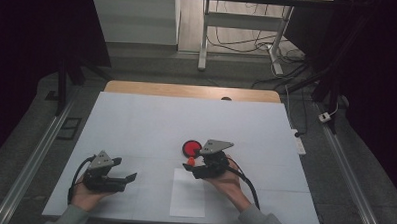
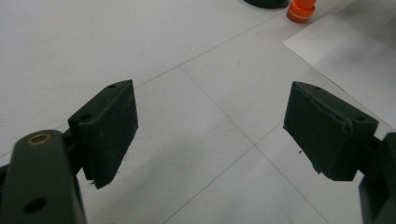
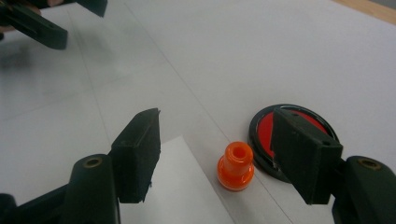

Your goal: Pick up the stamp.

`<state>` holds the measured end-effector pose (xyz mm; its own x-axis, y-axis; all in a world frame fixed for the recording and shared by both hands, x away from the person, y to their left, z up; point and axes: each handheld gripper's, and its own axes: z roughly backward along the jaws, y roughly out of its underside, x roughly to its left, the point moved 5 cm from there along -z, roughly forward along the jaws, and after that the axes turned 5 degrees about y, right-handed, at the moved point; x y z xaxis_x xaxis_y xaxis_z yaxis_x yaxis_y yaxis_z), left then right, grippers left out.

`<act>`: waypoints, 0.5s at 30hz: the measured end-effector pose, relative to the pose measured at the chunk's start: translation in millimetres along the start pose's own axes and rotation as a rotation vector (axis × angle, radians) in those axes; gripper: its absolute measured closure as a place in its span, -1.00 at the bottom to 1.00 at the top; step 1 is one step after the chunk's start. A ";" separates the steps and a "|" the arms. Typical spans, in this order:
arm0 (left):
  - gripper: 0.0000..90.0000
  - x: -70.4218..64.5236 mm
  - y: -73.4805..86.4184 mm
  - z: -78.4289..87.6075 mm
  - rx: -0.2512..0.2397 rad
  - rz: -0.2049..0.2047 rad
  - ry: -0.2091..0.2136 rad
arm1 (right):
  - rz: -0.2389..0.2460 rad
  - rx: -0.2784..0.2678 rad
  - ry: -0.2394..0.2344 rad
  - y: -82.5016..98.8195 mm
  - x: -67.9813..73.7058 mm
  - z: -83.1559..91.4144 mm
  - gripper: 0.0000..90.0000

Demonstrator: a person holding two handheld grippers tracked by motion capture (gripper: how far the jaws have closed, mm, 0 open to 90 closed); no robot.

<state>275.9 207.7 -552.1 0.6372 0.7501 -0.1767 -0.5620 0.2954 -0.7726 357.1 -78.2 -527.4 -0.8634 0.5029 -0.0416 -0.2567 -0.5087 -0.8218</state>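
A small orange stamp-like knob (image 3: 236,165) stands upright on the white table cover, just beyond the jaws of my right gripper (image 3: 215,133), which is open and holds nothing. A round red pad in a black case (image 3: 261,128) lies right beside the knob, partly hidden by the right jaw. From above, the knob (image 1: 190,162) sits in front of the red pad (image 1: 189,148), with the right gripper (image 1: 198,167) close to it. My left gripper (image 2: 210,112) is open over bare table at the near left (image 1: 127,181); the knob (image 2: 301,10) is far ahead of it.
A white paper sheet (image 1: 187,194) lies near the front edge, below the right gripper. A wooden strip of table (image 1: 192,91) shows at the far edge. Metal frame legs (image 1: 204,37) and cables stand on the floor beyond.
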 end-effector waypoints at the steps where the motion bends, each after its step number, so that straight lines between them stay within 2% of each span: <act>1: -0.61 0.1 0.3 -0.3 0.002 0.000 0.000 | 0.000 0.000 0.000 0.0 0.0 0.0 -0.26; 9: -0.61 -0.7 0.8 -0.3 0.001 0.002 0.003 | 0.022 0.035 0.033 7.2 -2.7 -10.4 -0.15; 15: -0.61 -1.7 0.6 -1.2 0.005 -0.001 0.014 | 0.039 0.052 0.066 10.3 -5.9 -14.0 0.02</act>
<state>275.2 206.0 -553.0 0.6447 0.7418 -0.1845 -0.5642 0.2989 -0.7697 365.6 -76.7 -543.6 -0.8432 0.5260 -0.1113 -0.2474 -0.5634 -0.7883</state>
